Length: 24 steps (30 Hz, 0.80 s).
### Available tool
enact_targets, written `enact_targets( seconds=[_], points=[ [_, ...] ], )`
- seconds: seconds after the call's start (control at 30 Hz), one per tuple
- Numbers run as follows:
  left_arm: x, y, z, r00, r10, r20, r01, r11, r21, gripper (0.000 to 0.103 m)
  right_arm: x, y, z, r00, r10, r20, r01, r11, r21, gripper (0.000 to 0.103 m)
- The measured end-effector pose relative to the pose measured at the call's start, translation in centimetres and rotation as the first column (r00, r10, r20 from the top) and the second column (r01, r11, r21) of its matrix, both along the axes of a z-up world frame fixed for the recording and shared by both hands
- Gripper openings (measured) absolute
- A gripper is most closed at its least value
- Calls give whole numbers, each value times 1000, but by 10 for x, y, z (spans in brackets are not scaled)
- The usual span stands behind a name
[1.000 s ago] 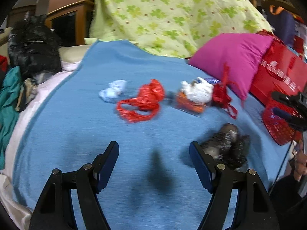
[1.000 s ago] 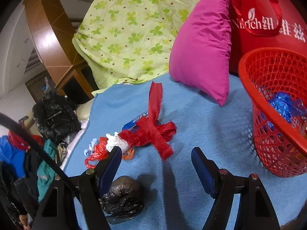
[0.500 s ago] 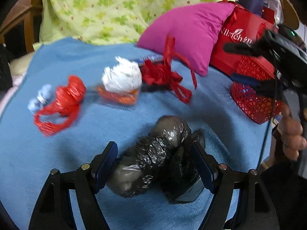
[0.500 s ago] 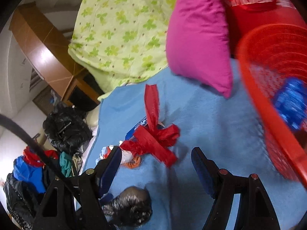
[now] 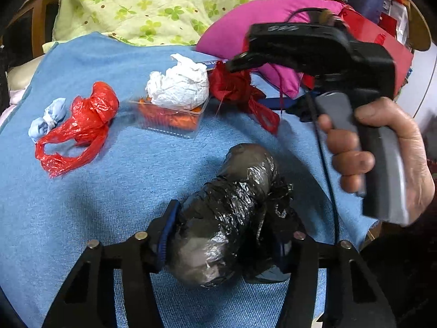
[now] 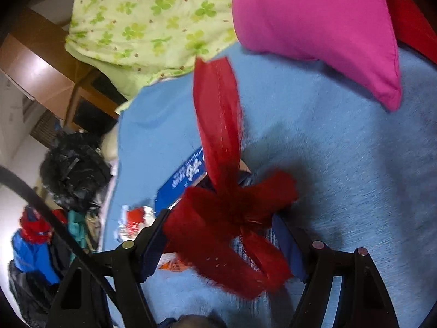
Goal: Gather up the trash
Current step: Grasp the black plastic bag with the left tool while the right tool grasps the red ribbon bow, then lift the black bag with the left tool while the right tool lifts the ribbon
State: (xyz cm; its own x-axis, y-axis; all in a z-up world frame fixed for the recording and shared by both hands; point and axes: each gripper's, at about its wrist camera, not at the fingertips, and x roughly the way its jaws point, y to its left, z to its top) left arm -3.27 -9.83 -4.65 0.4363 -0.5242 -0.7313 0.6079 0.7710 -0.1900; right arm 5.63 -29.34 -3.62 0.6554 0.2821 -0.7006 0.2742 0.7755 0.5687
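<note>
My left gripper [image 5: 224, 243] is shut on a knotted black plastic bag [image 5: 232, 213] lying on the blue blanket [image 5: 109, 191]. My right gripper [image 6: 221, 235] has its jaws partly closed around a red ribbon bow [image 6: 229, 213], which lies over a blue packet [image 6: 185, 177]; I cannot tell whether they grip it. The right gripper also shows in the left wrist view [image 5: 273, 82], over the bow [image 5: 240, 90]. Farther back lie a red plastic bag [image 5: 79, 125], a pale blue wad [image 5: 46, 120] and a clear tray with white crumpled paper [image 5: 177, 93].
A magenta pillow [image 6: 314, 27] and a green clover quilt [image 6: 153, 19] lie at the back of the bed. A red bag [image 5: 382, 41] stands behind the pillow. Dark bags and clothes [image 6: 73, 169] are piled at the bed's left side.
My left gripper has moved onto the black bag and closed on it. My right gripper has moved from the red basket to the red ribbon bow, jaws now around it.
</note>
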Motion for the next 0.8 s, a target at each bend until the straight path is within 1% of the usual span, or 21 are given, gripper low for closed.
enact_targets(
  seconds=[0.13,0.17,0.2,0.27,0.37,0.5,0.63,0.8],
  points=[
    [0,7,0,1000,2,0,-2,1000,-11,54,4,9,-6,1000,3,-6,-4,999,-40,78],
    [0,10,1,1000,8,1,-8,1000,-13,53,4,12,-5,1000,12,-2,-12,999,-52,75],
    [1,11,2,1000,13,1,-13,1000,-15,53,5,13,-4,1000,24,4,-23,998,-67,73],
    [1,16,4,1000,30,9,-30,999,-19,53,5,17,-3,999,43,4,-43,995,-90,60],
    [2,23,11,998,55,29,-54,998,-28,52,-2,19,1,998,69,-1,-69,991,-114,53],
    [8,29,18,994,90,55,-88,996,-29,52,-17,24,11,995,99,2,-98,982,-160,51],
    [8,33,22,987,123,100,-122,992,-11,52,-36,25,23,992,122,17,-115,970,-213,51],
    [12,39,25,976,168,138,-174,984,26,52,-64,20,44,988,139,68,-118,958,-260,51]
  ],
)
